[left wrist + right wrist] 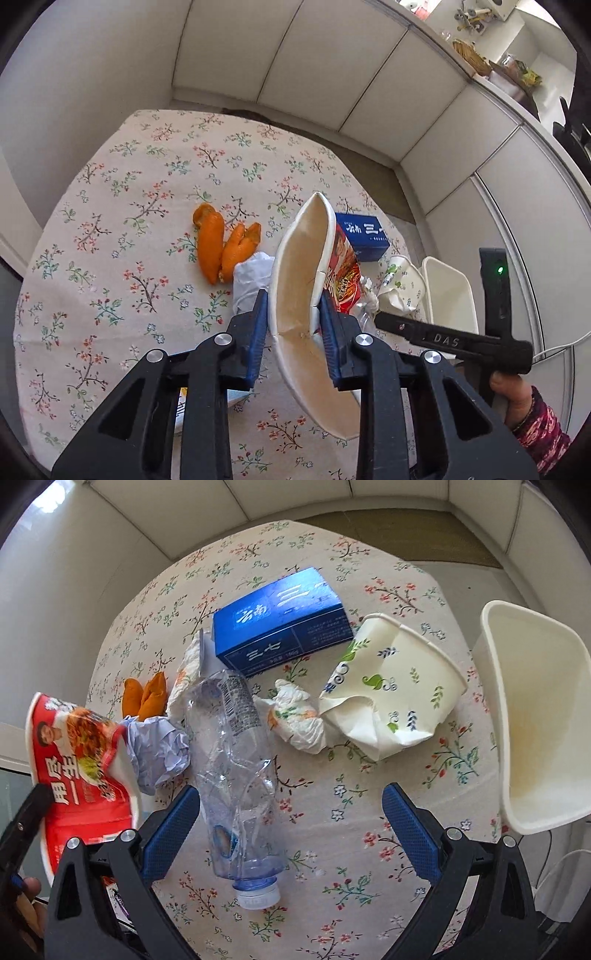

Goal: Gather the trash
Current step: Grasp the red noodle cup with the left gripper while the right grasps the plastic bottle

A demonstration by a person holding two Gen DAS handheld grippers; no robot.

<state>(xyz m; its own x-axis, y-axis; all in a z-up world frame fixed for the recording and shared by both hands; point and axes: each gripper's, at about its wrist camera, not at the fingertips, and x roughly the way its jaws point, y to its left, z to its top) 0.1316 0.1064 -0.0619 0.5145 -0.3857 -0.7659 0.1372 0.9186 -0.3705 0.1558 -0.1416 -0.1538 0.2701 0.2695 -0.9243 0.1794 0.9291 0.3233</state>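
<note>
My left gripper (293, 314) is shut on a crushed red-and-white noodle cup (306, 280), held above the table; the cup also shows at the left of the right wrist view (79, 753). My right gripper (291, 808) is open over a crushed clear plastic bottle (236, 760), which lies between its fingers. Around lie orange peel (221, 245), a crumpled white paper (157, 746), a blue box (280, 622), tissue wads (299, 718) and a crushed floral paper cup (391, 686). A white bin (535, 716) stands at the table's right edge.
The table has a floral cloth (110, 221). White cabinet panels (369, 74) run behind and to the right. A counter with clutter (480, 55) sits above them. A white cable (561, 864) hangs by the bin.
</note>
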